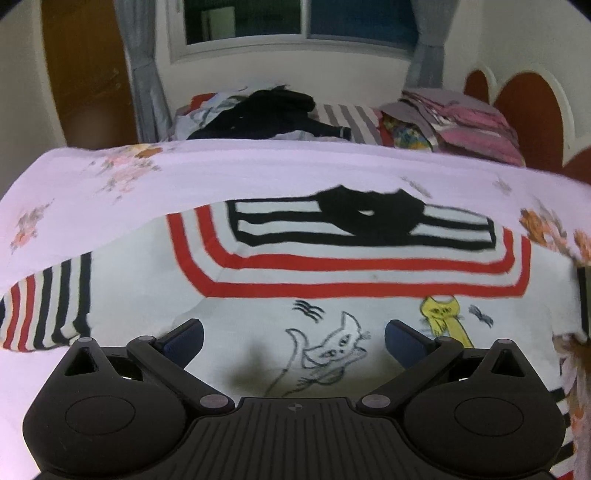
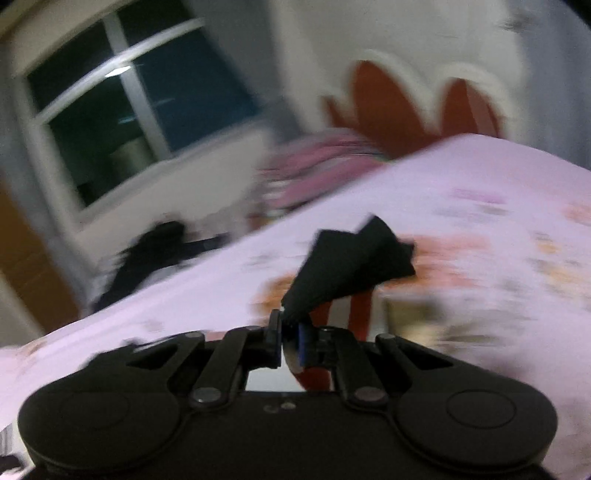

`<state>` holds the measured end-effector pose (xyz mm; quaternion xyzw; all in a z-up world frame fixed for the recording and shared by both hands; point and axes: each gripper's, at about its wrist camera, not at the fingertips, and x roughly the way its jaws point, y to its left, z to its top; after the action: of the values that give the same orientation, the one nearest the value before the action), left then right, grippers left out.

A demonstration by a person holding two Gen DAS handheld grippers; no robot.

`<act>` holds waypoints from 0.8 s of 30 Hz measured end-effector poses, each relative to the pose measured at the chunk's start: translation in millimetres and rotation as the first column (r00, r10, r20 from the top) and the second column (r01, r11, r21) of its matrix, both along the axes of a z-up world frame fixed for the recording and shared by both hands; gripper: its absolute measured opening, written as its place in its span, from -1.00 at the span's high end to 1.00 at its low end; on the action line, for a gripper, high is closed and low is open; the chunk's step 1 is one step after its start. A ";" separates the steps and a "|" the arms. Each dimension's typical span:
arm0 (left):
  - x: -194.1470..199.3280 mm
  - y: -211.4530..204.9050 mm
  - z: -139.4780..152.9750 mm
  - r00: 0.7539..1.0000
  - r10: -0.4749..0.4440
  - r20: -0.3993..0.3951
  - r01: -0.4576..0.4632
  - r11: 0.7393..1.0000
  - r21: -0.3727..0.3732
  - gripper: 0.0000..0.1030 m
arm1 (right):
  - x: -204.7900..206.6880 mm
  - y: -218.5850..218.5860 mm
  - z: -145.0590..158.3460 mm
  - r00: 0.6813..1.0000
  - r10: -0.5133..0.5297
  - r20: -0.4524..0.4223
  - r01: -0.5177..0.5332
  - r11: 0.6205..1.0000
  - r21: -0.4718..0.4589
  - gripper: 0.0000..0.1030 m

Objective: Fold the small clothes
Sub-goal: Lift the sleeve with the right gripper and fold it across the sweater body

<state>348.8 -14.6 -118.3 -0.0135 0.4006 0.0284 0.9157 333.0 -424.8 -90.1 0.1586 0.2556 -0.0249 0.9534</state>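
Observation:
A small white sweater [image 1: 258, 291] with red and black stripes and cat drawings lies spread on the pink floral bedsheet [image 1: 221, 173]. Its black collar [image 1: 369, 212] is at the far side and a striped sleeve [image 1: 48, 306] lies at the left. My left gripper [image 1: 293, 339] is open and hovers just above the sweater's chest. My right gripper [image 2: 286, 336] is shut on a black cuff [image 2: 351, 262] of the sweater, lifted above the sheet [image 2: 480, 206], with red stripes [image 2: 360, 306] trailing behind it. The right wrist view is blurred.
A pile of dark and mixed clothes [image 1: 269, 110] and pink folded bedding [image 1: 461, 122] lie at the far end of the bed. A red and white headboard [image 1: 532, 110] is at the right, a window [image 1: 295, 22] beyond, a wooden door [image 1: 88, 74] at the left.

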 end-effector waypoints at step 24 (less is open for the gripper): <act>48.6 4.4 -41.4 0.985 -0.150 -0.087 0.119 0.951 -0.284 -1.00 | 11.8 169.7 -54.3 0.918 0.334 -0.215 -0.338 0.941 0.020 0.17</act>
<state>397.4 -10.2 -159.7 -0.1127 0.4494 -0.0899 0.8816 344.8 -255.1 -144.4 0.1003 0.3805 0.1195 0.9115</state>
